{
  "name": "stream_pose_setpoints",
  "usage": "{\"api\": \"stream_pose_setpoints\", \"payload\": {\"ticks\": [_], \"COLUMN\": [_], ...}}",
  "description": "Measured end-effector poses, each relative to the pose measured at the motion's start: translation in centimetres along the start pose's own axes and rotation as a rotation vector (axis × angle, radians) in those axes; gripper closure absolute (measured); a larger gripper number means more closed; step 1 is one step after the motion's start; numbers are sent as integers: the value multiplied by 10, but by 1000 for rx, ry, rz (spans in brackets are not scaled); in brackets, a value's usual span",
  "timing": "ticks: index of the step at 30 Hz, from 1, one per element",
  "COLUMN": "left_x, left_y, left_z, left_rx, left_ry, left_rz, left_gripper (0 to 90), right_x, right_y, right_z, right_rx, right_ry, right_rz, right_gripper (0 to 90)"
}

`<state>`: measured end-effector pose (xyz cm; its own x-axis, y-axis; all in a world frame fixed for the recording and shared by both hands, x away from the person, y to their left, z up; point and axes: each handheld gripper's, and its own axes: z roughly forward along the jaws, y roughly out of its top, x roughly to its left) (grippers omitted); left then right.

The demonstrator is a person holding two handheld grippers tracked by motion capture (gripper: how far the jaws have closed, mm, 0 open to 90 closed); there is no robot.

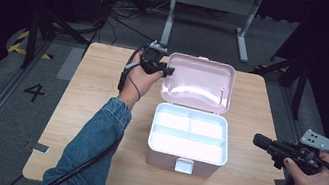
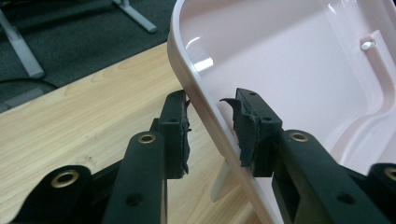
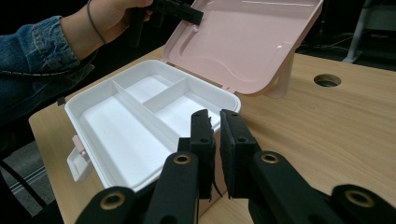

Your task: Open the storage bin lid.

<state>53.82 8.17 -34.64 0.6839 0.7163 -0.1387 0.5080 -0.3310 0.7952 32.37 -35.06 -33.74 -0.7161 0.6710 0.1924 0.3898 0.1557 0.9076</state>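
Lid (image 1: 198,80) of the pink box (image 1: 185,158), mid-desk, stands raised with the left gripper (image 2: 212,128) spread astride its left rim, not pinching; it could drop shut unsupported. Right gripper (image 3: 217,140), fingers nearly together, idles off the desk's right edge.

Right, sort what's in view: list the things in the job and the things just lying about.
In the job:
- pink box
- its open lid
- white divided tray
- left gripper, jaws astride the lid's edge
- right gripper

Lying about:
- table
- metal stand
- floor cables
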Motion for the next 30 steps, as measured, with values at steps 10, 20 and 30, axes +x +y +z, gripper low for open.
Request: {"api": "stream_pose_setpoints", "payload": {"ticks": [10,20,30], "left_x": [9,12,-6], "left_y": [-10,-19,-9], "left_z": [15,21,-17], "left_rx": [76,87,1], "left_ry": [10,-17,-34], "left_rz": [-14,-22,58], "left_gripper": [661,678,622], "right_x": [-5,-8,-8], "right_y": [-2,-3,-2], "right_z": [0,0,1], "right_rx": [0,8,8], "right_ry": [-4,-2,0], "right_rz": [7,19,15], "right_gripper": [844,839,837]}}
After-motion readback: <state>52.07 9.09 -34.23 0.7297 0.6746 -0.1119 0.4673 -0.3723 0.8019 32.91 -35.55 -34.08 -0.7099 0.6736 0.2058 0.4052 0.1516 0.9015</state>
